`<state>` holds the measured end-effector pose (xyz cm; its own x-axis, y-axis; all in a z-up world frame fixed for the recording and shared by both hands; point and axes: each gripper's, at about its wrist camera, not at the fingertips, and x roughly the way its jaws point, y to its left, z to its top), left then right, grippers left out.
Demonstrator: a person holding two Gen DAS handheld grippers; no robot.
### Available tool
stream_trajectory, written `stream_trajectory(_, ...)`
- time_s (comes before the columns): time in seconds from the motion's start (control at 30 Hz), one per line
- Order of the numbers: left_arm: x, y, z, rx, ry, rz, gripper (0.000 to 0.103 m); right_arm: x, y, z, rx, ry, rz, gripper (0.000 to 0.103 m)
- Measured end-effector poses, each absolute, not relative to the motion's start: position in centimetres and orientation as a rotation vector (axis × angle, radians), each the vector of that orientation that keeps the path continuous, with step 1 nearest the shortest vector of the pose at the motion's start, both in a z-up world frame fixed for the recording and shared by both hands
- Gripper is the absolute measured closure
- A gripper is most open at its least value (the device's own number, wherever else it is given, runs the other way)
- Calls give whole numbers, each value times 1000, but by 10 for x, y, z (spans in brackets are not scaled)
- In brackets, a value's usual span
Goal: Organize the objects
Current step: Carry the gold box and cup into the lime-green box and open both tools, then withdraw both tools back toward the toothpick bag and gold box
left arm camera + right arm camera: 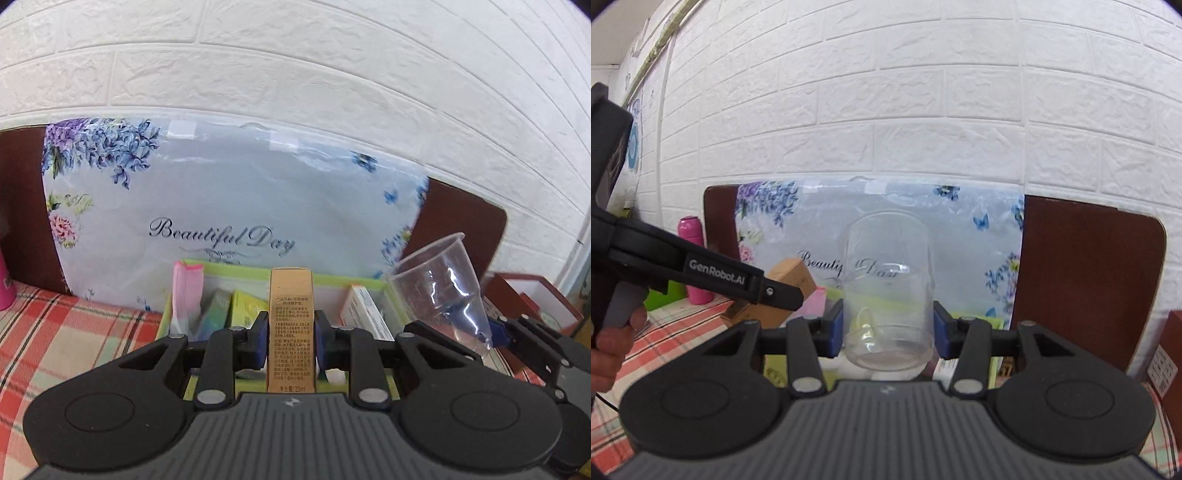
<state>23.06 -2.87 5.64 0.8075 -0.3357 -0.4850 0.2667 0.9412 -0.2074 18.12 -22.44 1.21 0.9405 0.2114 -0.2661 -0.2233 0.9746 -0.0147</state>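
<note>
Left wrist view: a gold carton (pixel 291 332) is clamped upright in the left claw (pixel 291 338) above a green-rimmed bin (pixel 236 267) of packets. The right claw (pixel 888 330) grips a clear plastic cup (pixel 888 295). Behind stand a floral cushion (pixel 229 192), a brown headboard (pixel 1086 273) and a white brick wall (pixel 295 66).

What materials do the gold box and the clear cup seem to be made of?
Gold box: probably thin cardboard with a metallic gold print; sharp folded edges, printed text.
Clear cup: probably thin glossy plastic; see-through wall with bright glints.
</note>
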Motion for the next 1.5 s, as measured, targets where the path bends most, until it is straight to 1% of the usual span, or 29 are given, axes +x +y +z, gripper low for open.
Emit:
stream_trajectory(0.1, 256, -31, 55, -139, 545, -310, 78, 209, -221, 5, -60, 270, 209, 57)
stream_trajectory(0.2, 281, -34, 45, -141, 560, -318, 78, 235, -217, -11, -71, 294, 190, 54)
stream_trajectory(0.23, 287, -36, 39, -135, 563, -320, 77, 243, -217, -19, -83, 315, 194, 42)
stream_trajectory(0.27, 294, -37, 33, -120, 573, -313, 62, 248, -216, -26, -97, 346, 191, 25)
stream_trajectory(0.3, 297, -39, 26, -98, 591, -295, 37, 249, -215, -34, -111, 362, 183, 21)
stream_trajectory(0.33, 297, -38, 20, -83, 599, -274, 29, 247, -215, -40, -127, 364, 179, 19)
stream_trajectory(0.37, 294, -37, 15, -81, 591, -263, 26, 243, -214, -46, -146, 362, 175, 16)
stream_trajectory(0.4, 291, -34, 10, -88, 585, -260, 26, 238, -214, -50, -157, 352, 164, 13)
stream_trajectory(0.43, 287, -31, 7, -100, 591, -260, 26, 231, -214, -54, -163, 330, 145, 4)
stream_trajectory(0.47, 284, -29, 5, -109, 600, -257, 25, 225, -215, -56, -163, 319, 129, 0)
stream_trajectory(0.6, 272, -24, 4, -108, 630, -205, 25, 202, -221, -53, -109, 298, 103, 0)
stream_trajectory(0.87, 217, -30, 25, -56, 585, -149, 24, 152, -226, -26, -51, 274, 103, 0)
stream_trajectory(1.07, 175, -36, 29, -11, 576, -132, 23, 105, -229, -12, -14, 253, 97, 0)
stream_trajectory(1.23, 143, -37, 27, 0, 578, -121, 23, 72, -232, -11, 19, 253, 88, 0)
stream_trajectory(1.5, 114, -35, 12, 19, 613, -83, 23, 42, -233, -19, 50, 285, 93, 0)
